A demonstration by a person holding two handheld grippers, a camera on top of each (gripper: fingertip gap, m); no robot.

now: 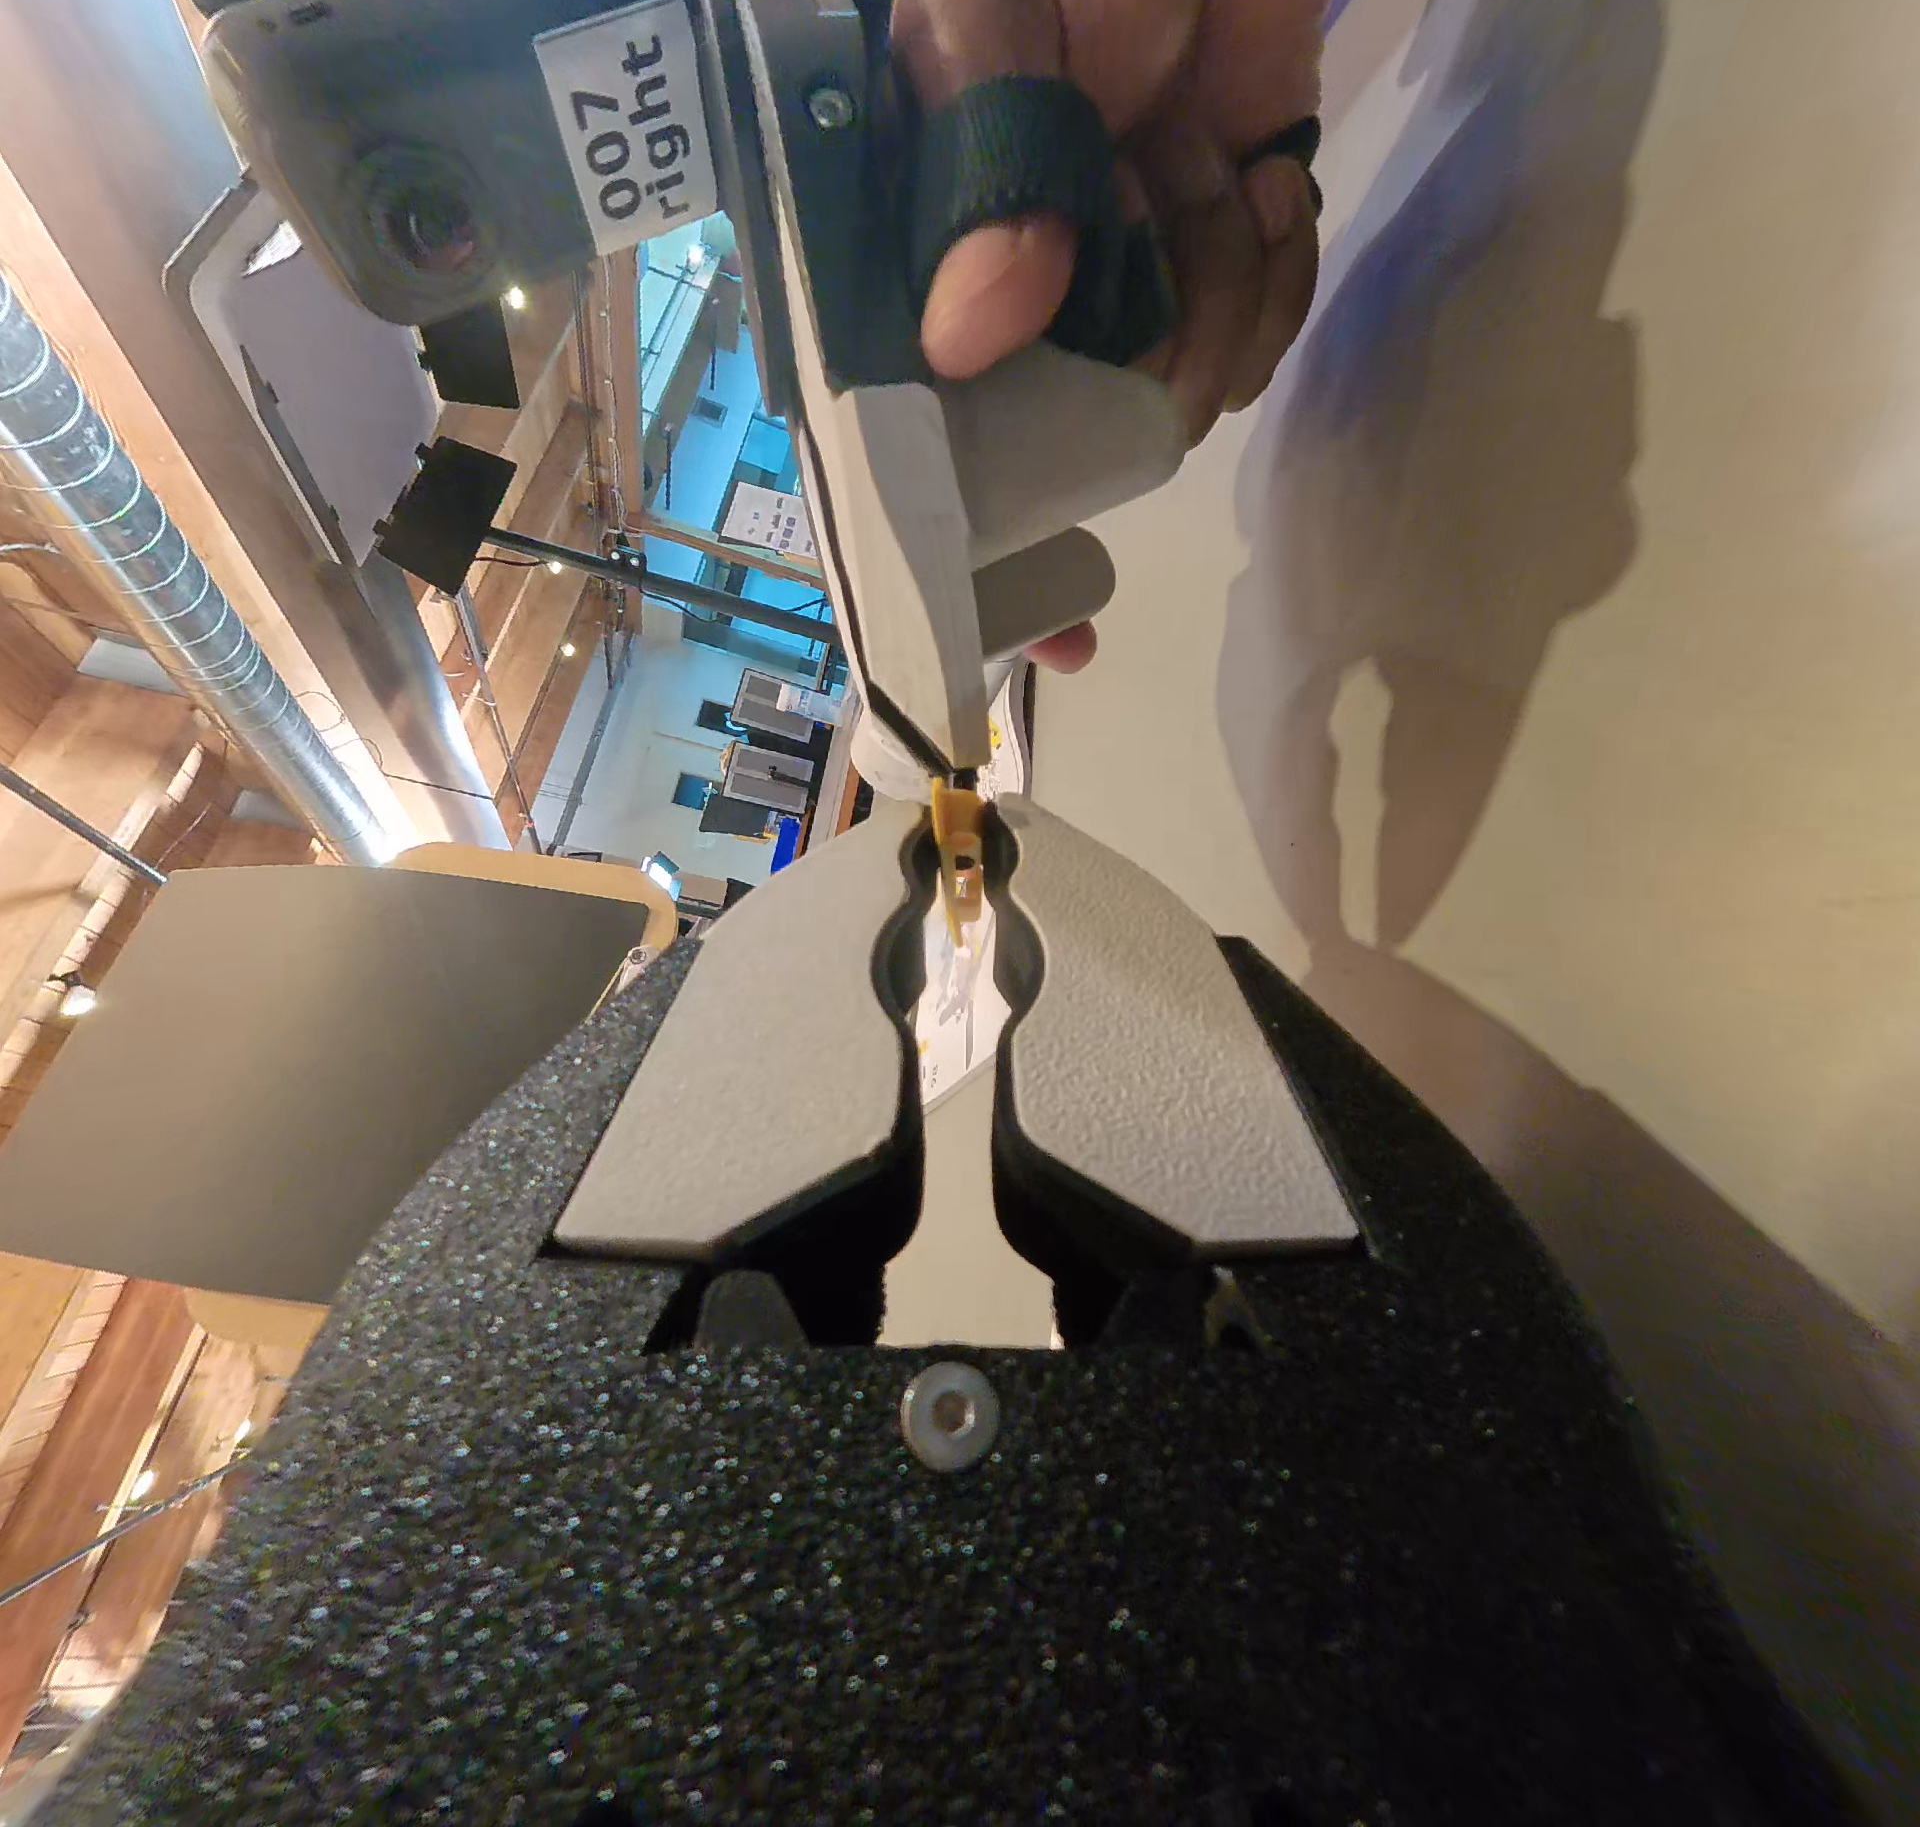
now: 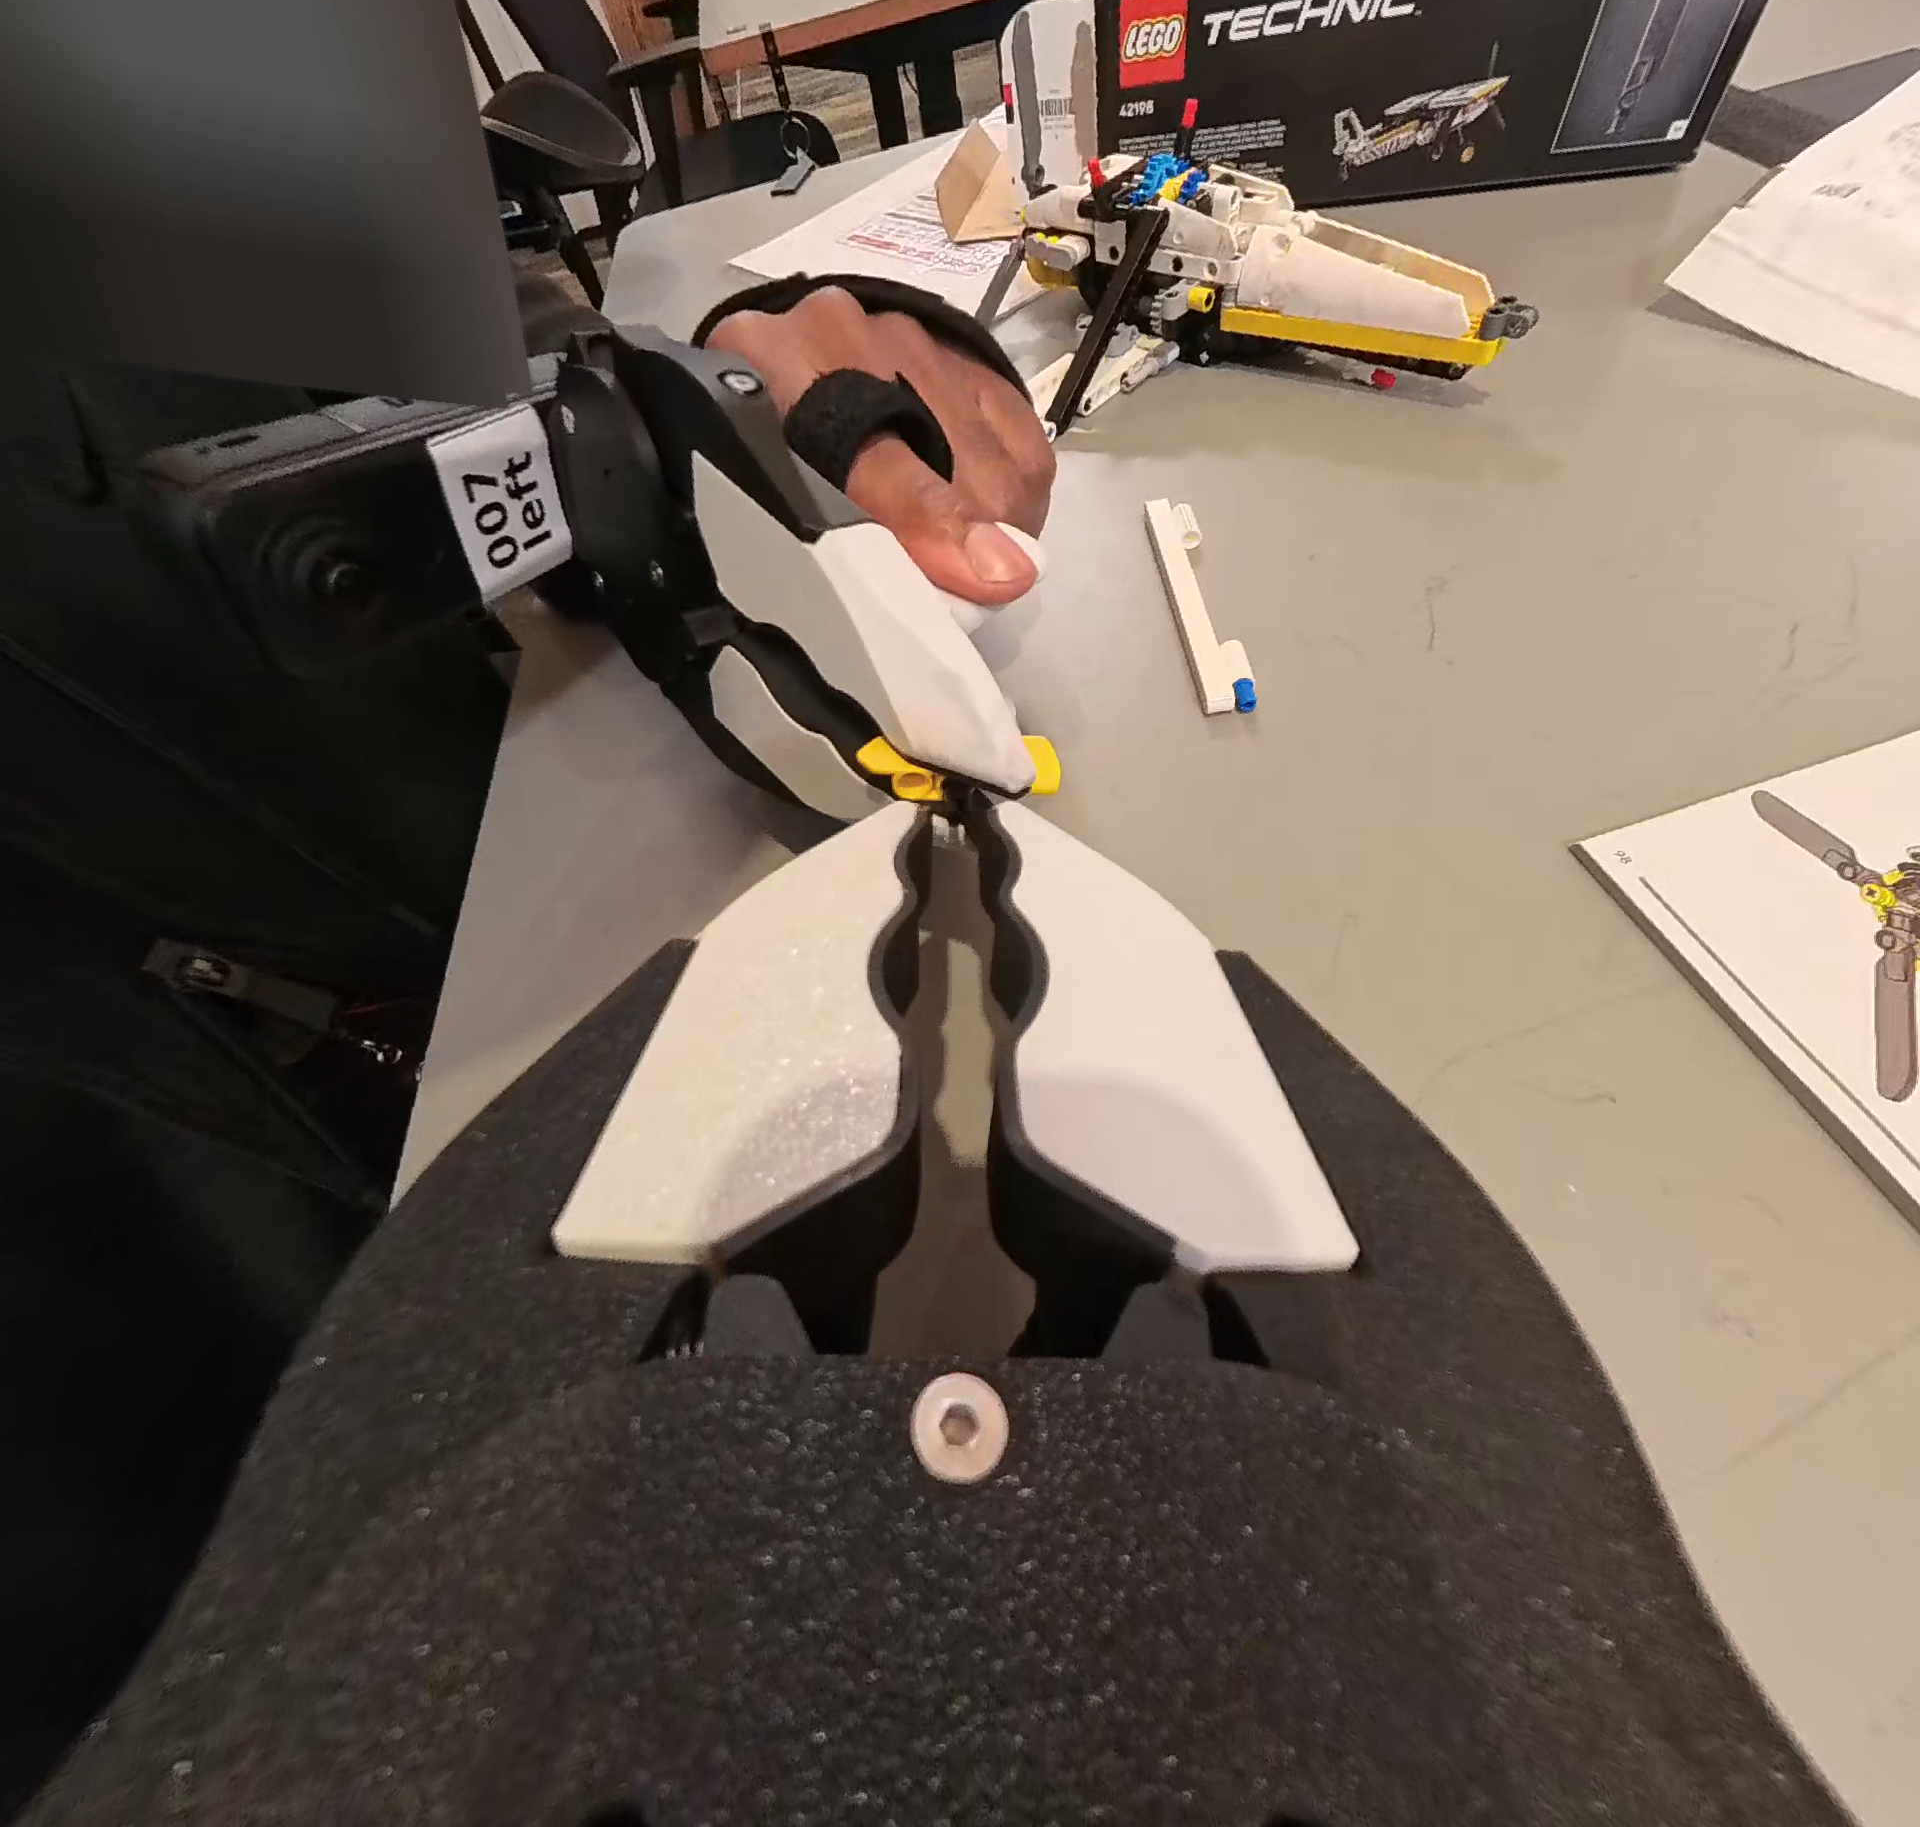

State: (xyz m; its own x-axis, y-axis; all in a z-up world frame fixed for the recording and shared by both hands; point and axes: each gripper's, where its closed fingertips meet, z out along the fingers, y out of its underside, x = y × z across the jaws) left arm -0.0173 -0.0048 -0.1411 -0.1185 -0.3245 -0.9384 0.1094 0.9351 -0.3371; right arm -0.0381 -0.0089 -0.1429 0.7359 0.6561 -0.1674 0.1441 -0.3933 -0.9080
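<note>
A smooth grey tabletop (image 2: 1455,634) fills the right wrist view; dark chairs (image 2: 566,141) stand at eleven o'clock. Overhead, a ribbed silver duct (image 1: 156,551), warm wooden beams (image 1: 73,94) and small spotlights (image 1: 514,297).

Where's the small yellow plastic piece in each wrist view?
Left wrist view: the small yellow plastic piece sits just above centre, edge-on between the left tool's fingertips.
Right wrist view: it pokes out either side of the left tool, just above centre.
Shared landmark: the two tools' tips meeting at the piece.
</note>
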